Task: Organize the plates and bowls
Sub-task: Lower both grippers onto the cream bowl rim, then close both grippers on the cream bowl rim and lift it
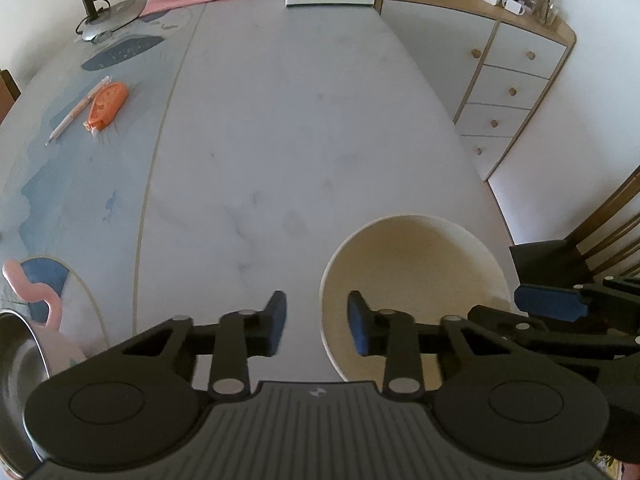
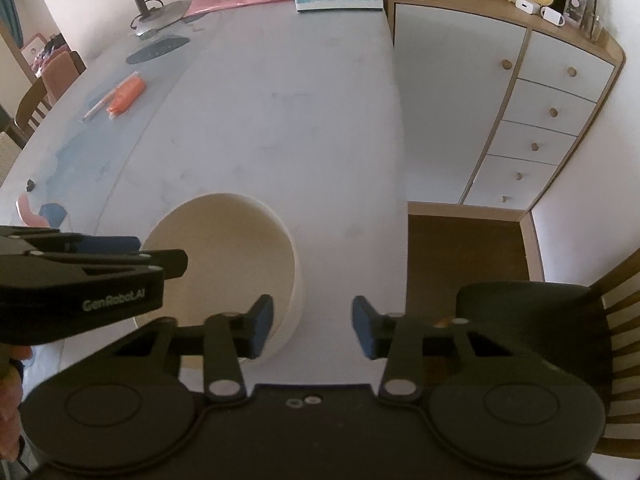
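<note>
Both claws straddle the cream bowl (image 1: pixel 416 280) rim on the desk (image 1: pixel 280 140): left claw (image 1: pixel 317 322) and right claw (image 2: pixel 313 326) open, not pinching. Seat rim deep between pads, close evenly, lift level.

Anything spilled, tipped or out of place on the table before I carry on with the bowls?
Nothing spilled or damaged. The cream round bowl sits upright and empty near the table's right edge. The only strays are an orange packet and a pink pen lying loose at the far left.
</note>
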Motion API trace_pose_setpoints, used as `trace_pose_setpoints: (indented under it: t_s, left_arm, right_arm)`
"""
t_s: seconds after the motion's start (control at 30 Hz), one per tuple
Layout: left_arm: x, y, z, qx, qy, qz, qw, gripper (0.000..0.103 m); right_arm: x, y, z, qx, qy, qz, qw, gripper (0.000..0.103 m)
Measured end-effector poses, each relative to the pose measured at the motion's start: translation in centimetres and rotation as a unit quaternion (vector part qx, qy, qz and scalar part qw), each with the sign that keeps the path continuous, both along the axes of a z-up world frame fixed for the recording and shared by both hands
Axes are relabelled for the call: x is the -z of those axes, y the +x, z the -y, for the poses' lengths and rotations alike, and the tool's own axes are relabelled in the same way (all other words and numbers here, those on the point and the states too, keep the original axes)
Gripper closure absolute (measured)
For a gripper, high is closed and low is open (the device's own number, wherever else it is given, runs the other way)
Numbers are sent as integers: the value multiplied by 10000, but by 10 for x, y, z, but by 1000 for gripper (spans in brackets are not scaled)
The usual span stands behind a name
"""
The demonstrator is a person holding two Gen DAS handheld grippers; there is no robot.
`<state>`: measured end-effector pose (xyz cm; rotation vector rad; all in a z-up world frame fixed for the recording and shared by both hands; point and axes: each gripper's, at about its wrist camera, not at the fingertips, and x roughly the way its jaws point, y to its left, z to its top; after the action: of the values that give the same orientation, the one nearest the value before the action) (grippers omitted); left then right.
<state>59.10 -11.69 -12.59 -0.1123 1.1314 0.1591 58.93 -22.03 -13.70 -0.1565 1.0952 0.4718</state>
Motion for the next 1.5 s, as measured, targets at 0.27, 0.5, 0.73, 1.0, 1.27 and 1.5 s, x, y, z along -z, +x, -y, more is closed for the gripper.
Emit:
trace_pose_setpoints:
  t_s: [0.27,0.5,0.73,1.0,1.27,1.5]
  left_arm:
    - [4,1,4,-31,-37,-94,9999,92]
    - [1,-5,9,5,-36,-25,10000,98]
    - [-3,-17,11,27,-92,-26,10000,99]
    - [-18,-41,13,127,-176,26,9998,99]
    - [-41,-75,15,353,-269,109,9990,99]
    - [-65,-112,7,500,-377,161,9979,99]
  right_arm:
    - [-3,-3,0,-69,41,66,9999,84]
    - [-4,-7,-2,-111,24,87,9999,92]
    - [-8,-15,1,-24,30,49,10000,94]
    - [-20,-38,9,184,74,3,9998,94]
    - [-44,-74,14,456,86,79,9989,95]
    - [-67,-113,12,642,133,178,9977,95]
